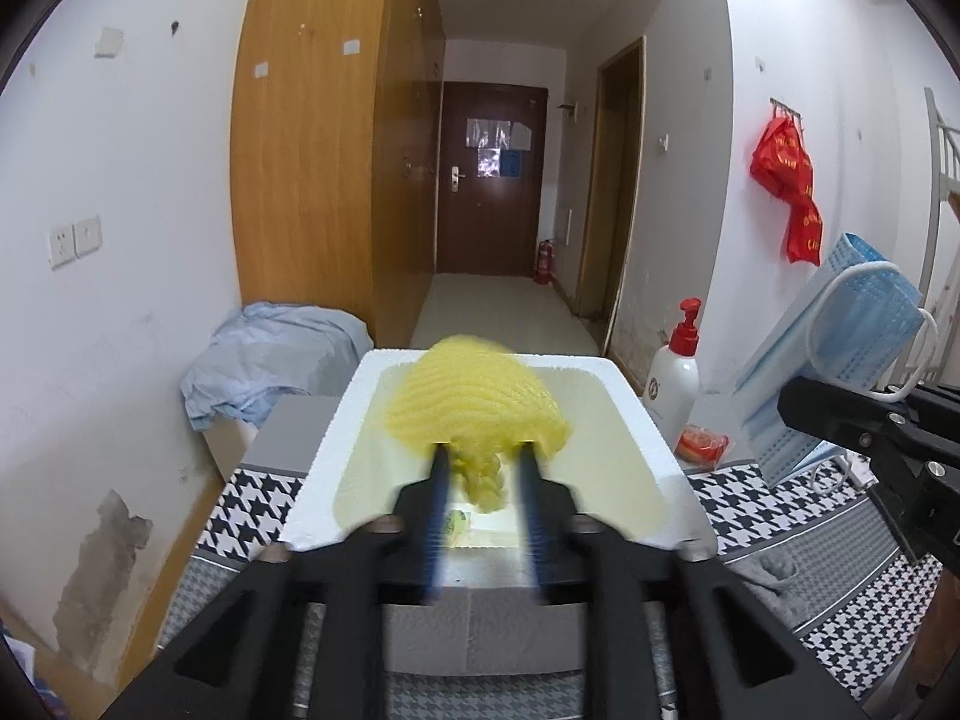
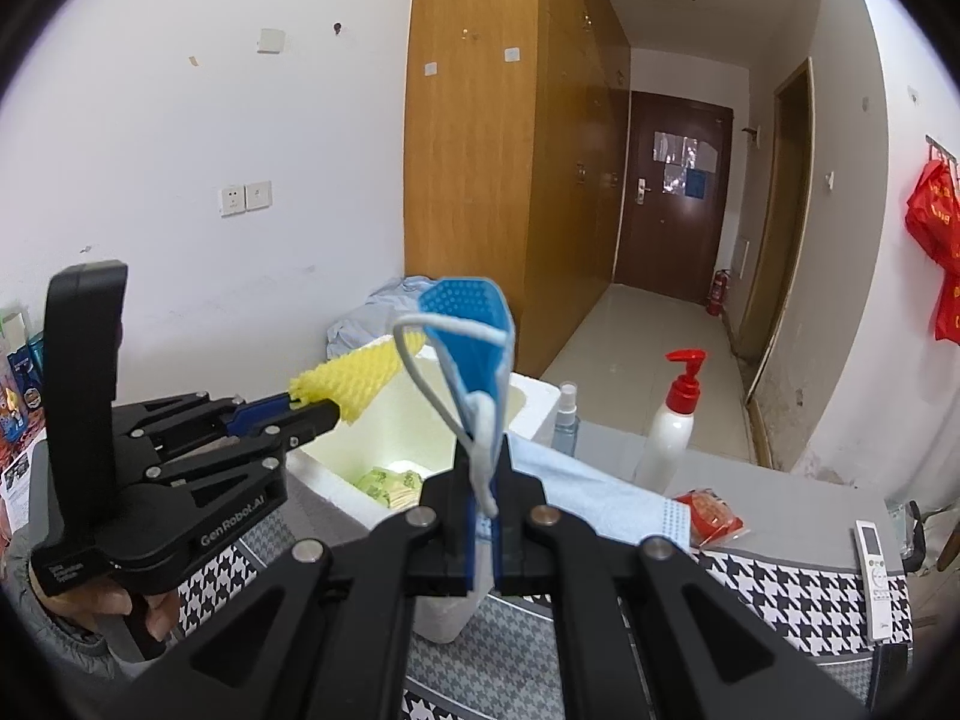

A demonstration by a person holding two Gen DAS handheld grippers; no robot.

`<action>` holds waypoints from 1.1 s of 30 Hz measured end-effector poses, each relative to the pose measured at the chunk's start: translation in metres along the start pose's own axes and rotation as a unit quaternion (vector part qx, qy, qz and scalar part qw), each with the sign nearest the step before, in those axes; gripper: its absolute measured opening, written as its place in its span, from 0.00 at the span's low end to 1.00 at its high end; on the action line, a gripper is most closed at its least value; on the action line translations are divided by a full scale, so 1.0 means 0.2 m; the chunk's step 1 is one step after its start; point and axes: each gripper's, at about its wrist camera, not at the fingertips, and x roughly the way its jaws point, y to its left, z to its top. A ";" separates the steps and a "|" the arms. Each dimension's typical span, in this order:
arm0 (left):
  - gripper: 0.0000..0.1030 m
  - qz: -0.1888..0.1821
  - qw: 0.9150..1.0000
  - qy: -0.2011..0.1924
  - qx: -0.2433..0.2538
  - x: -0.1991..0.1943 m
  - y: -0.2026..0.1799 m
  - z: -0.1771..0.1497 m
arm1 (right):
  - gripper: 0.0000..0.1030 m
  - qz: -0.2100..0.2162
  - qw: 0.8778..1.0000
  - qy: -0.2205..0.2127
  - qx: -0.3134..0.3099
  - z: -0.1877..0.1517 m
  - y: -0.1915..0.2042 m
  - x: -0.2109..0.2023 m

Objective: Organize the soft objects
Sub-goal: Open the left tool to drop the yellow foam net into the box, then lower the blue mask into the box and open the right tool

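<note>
White foam box (image 2: 360,483), yellow-green packets (image 2: 393,486) inside

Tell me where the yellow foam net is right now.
The yellow foam net is gripped by the left gripper, held above the white foam box, left of the face mask.

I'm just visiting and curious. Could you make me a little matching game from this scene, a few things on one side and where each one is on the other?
Things:
1. yellow foam net
2. blue face mask
3. pump bottle
4. remote control

Places:
A. standing on the table behind the red packet
B. held by the left gripper over the white foam box
C. lying at the table's right end
D. pinched in the right gripper

Pairs: 1-B, 2-D, 3-A, 4-C
</note>
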 end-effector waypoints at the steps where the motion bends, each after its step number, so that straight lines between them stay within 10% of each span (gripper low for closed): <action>1: 0.64 0.003 1.000 -0.003 -0.003 0.00 0.01 0.00 | 0.06 -0.002 1.000 0.001 0.001 0.00 0.00 0.00; 8: 0.99 0.008 0.999 -0.038 -0.018 -0.05 0.03 0.00 | 0.06 -0.007 1.000 0.005 0.002 0.01 0.00 0.03; 33: 0.99 0.068 0.995 -0.056 -0.035 -0.22 0.27 -0.06 | 0.06 0.036 0.999 0.003 -0.015 0.08 0.12 0.16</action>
